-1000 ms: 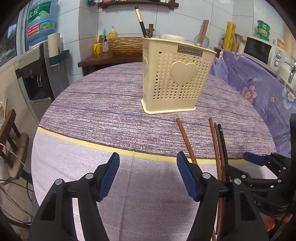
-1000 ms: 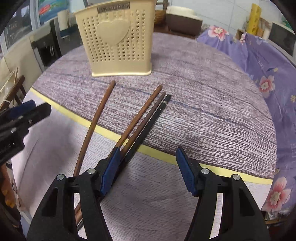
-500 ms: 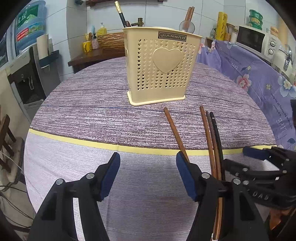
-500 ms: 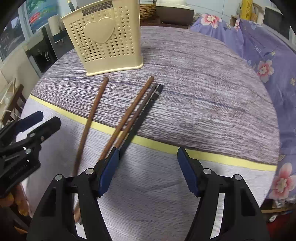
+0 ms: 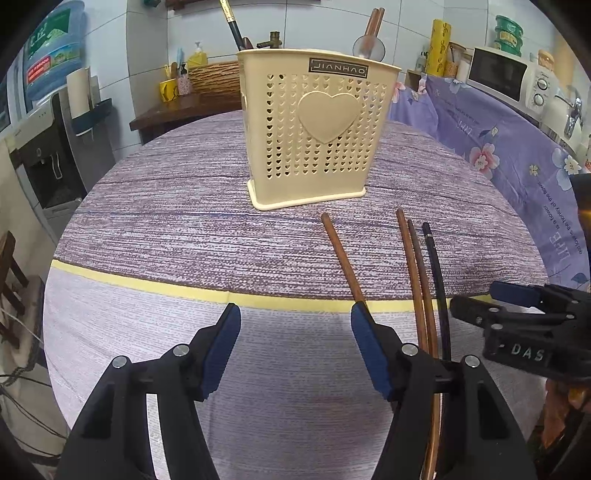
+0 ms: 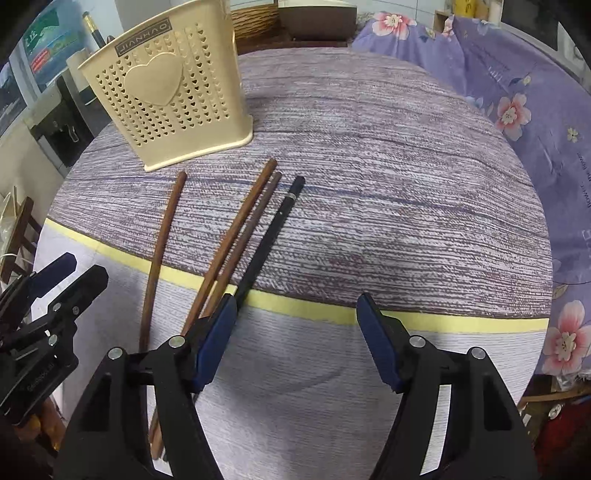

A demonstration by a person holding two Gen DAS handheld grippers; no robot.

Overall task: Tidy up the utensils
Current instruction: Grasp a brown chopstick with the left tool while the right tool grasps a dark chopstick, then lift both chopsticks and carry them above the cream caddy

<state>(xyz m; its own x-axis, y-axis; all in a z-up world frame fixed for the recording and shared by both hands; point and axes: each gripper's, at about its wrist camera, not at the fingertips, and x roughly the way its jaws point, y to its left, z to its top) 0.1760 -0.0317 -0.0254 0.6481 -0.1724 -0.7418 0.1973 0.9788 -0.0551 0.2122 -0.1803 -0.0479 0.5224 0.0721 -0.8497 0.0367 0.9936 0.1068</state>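
Observation:
A cream perforated utensil holder with a heart on its side stands upright on the round table; it also shows in the right wrist view. It holds a dark chopstick and a ladle. Several chopsticks lie in front of it: one brown chopstick apart, a brown pair and a black chopstick. In the right wrist view they are the single one, the pair and the black one. My left gripper is open and empty above the cloth. My right gripper is open and empty, its left finger over the black chopstick.
The table has a purple woven cloth with a yellow stripe. A floral purple cover drapes the counter at the right, with a microwave. A water dispenser stands left. A wooden side table is behind.
The left gripper has come closer to the holder, which looks larger and more central. The right gripper has risen and drawn back a little. Both stay open; the chopsticks have not moved.

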